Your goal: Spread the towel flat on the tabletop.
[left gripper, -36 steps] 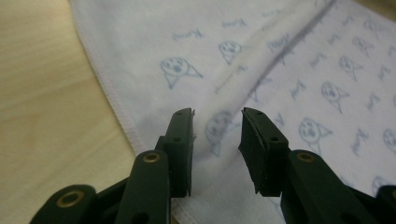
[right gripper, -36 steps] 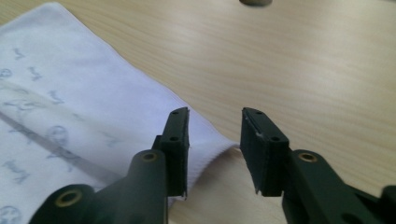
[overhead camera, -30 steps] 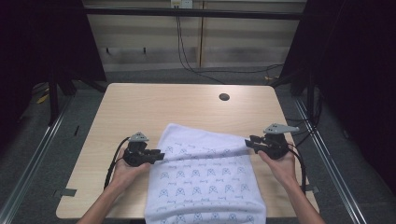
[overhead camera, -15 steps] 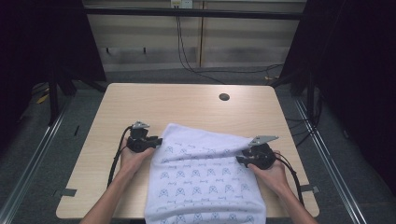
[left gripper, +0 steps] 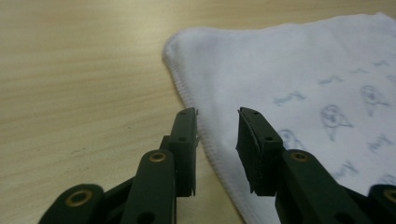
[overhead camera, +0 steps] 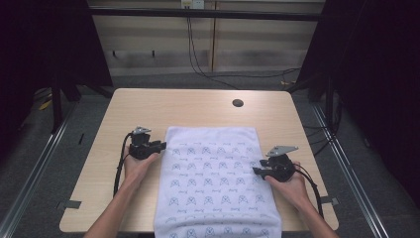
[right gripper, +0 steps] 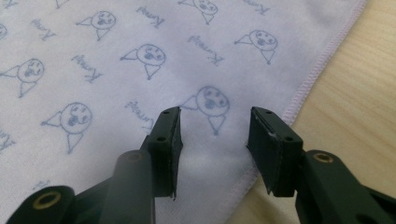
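The left gripper (overhead camera: pixel 159 146), jaws just opened, is seen over the hem of the towel (overhead camera: pixel 213 183), laid flat on the table (overhead camera: pixel 198 106), long axis front-to-back, stitching resolved in gripper views; right gripper (overhead camera: pixel 258 171) likewise parted, empty.

text | towel (right gripper: pixel 116 56) | small script beside printed faces, not legible

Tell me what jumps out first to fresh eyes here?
A white towel printed with small blue figures lies flat mid-table, hanging over the near edge. The left gripper and right gripper flank its side edges, jaws open, having just been opening, nothing pinched. A dark hole marks the table.
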The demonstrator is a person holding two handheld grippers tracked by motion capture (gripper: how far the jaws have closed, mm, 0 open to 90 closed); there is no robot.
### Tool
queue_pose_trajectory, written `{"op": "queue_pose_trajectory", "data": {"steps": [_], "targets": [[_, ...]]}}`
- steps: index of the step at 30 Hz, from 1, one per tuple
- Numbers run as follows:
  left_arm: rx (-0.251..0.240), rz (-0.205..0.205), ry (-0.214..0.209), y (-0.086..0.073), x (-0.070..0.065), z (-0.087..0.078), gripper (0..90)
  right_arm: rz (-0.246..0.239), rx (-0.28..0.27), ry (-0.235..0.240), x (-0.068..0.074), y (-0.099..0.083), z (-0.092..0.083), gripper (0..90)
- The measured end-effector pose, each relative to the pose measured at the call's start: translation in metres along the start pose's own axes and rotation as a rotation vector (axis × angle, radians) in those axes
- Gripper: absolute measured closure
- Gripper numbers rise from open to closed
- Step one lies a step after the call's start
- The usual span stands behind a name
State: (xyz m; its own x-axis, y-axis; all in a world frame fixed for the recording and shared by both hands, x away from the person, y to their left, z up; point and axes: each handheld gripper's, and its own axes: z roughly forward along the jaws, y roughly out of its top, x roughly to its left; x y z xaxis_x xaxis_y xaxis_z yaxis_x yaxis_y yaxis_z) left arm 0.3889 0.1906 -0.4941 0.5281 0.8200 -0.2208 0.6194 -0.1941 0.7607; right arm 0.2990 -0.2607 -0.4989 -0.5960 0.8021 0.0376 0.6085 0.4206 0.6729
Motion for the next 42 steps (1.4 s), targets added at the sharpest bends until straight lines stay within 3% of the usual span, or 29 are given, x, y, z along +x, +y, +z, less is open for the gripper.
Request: {"op": "queue_pose_trajectory", "data": {"steps": [4, 5, 6, 8, 9, 10, 11, 14, 17, 19, 21, 23, 27, 30, 34, 36, 40, 42], "targets": [[0.030, 0.108, -0.141, -0.009, -0.022, -0.021, 71.3, 0.003, -0.006, 0.006, 0.000, 0.000, 0.000, 54.1], [0.060, 0.140, -0.154, -0.014, -0.028, -0.022, 71.6, -0.002, -0.007, 0.004, -0.001, 0.000, 0.001, 54.2], [0.075, 0.143, -0.146, -0.018, -0.032, -0.020, 71.6, 0.002, 0.002, -0.005, -0.001, 0.001, 0.001, 54.2], [0.081, 0.090, -0.144, -0.022, -0.034, -0.013, 70.5, 0.009, 0.000, -0.005, -0.002, 0.003, 0.003, 54.2], [0.087, 0.096, -0.120, -0.023, -0.035, -0.009, 69.5, 0.011, -0.002, -0.007, -0.002, 0.005, 0.005, 54.2], [0.111, 0.143, -0.093, -0.024, -0.035, -0.003, 71.3, 0.015, 0.005, -0.020, -0.002, 0.006, 0.006, 54.2], [0.090, 0.159, -0.081, -0.025, -0.034, 0.000, 73.1, 0.016, -0.001, -0.017, -0.002, 0.008, 0.008, 54.2], [0.068, 0.165, -0.038, -0.020, -0.028, 0.007, 84.6, 0.018, 0.004, -0.020, -0.006, 0.015, 0.014, 53.6], [0.057, 0.164, -0.018, -0.014, -0.023, 0.015, 88.1, 0.020, 0.006, -0.023, -0.011, 0.022, 0.020, 53.1], [0.039, 0.129, -0.034, -0.011, -0.020, 0.020, 87.7, 0.037, 0.007, -0.025, -0.012, 0.023, 0.021, 51.1], [0.038, 0.132, -0.036, -0.007, -0.016, 0.024, 85.9, 0.037, -0.003, -0.029, -0.011, 0.022, 0.021, 50.2], [0.037, 0.100, -0.042, -0.004, -0.013, 0.028, 79.9, 0.047, -0.013, -0.030, -0.011, 0.019, 0.019, 50.2], [0.038, 0.091, -0.071, -0.005, -0.014, 0.027, 71.9, 0.052, -0.010, -0.042, -0.010, 0.014, 0.015, 49.9], [0.052, 0.114, -0.086, -0.005, -0.012, 0.024, 73.9, 0.060, -0.009, -0.010, -0.013, 0.017, 0.015, 49.6], [0.074, 0.154, -0.061, -0.003, -0.012, 0.024, 86.0, 0.061, -0.032, 0.000, -0.017, 0.029, 0.022, 49.8], [0.078, 0.153, -0.076, -0.002, -0.011, 0.025, 89.7, 0.062, -0.049, 0.002, -0.019, 0.038, 0.026, 50.5], [0.082, 0.171, -0.064, -0.002, -0.013, 0.025, 90.0, 0.084, -0.067, 0.004, -0.025, 0.049, 0.039, 54.8], [0.085, 0.166, -0.064, -0.001, -0.012, 0.024, 90.0, 0.090, -0.053, -0.007, -0.026, 0.048, 0.048, 62.4]]}}
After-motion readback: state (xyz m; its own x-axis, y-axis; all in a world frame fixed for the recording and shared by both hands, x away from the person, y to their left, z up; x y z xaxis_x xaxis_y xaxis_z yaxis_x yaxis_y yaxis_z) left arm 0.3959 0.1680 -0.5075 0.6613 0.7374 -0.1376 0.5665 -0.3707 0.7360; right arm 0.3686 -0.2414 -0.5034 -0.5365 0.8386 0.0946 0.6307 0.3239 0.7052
